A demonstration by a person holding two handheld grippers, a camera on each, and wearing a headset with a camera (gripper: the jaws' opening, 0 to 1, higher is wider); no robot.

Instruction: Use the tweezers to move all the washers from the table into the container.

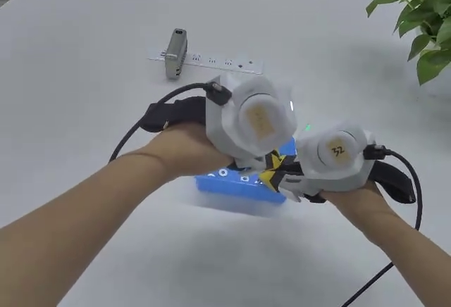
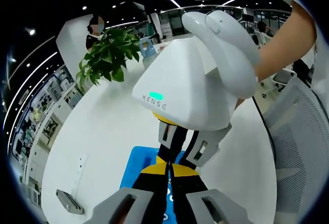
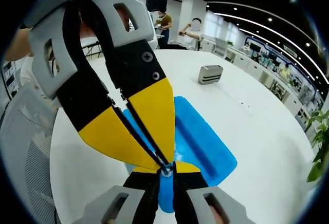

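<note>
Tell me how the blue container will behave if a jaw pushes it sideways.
The blue container looks shallow and thin-walled, so it is probably light and would likely slide rather than tip. The white table looks smooth, so little may hold it in place. Its low, flat shape suggests it will not roll.

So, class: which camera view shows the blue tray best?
The right gripper view: the blue tray lies largely uncovered beyond the crossed fingers. In the head view most of it is hidden, with a blue strip showing. In the left gripper view a small patch shows beside the fingers.
</note>
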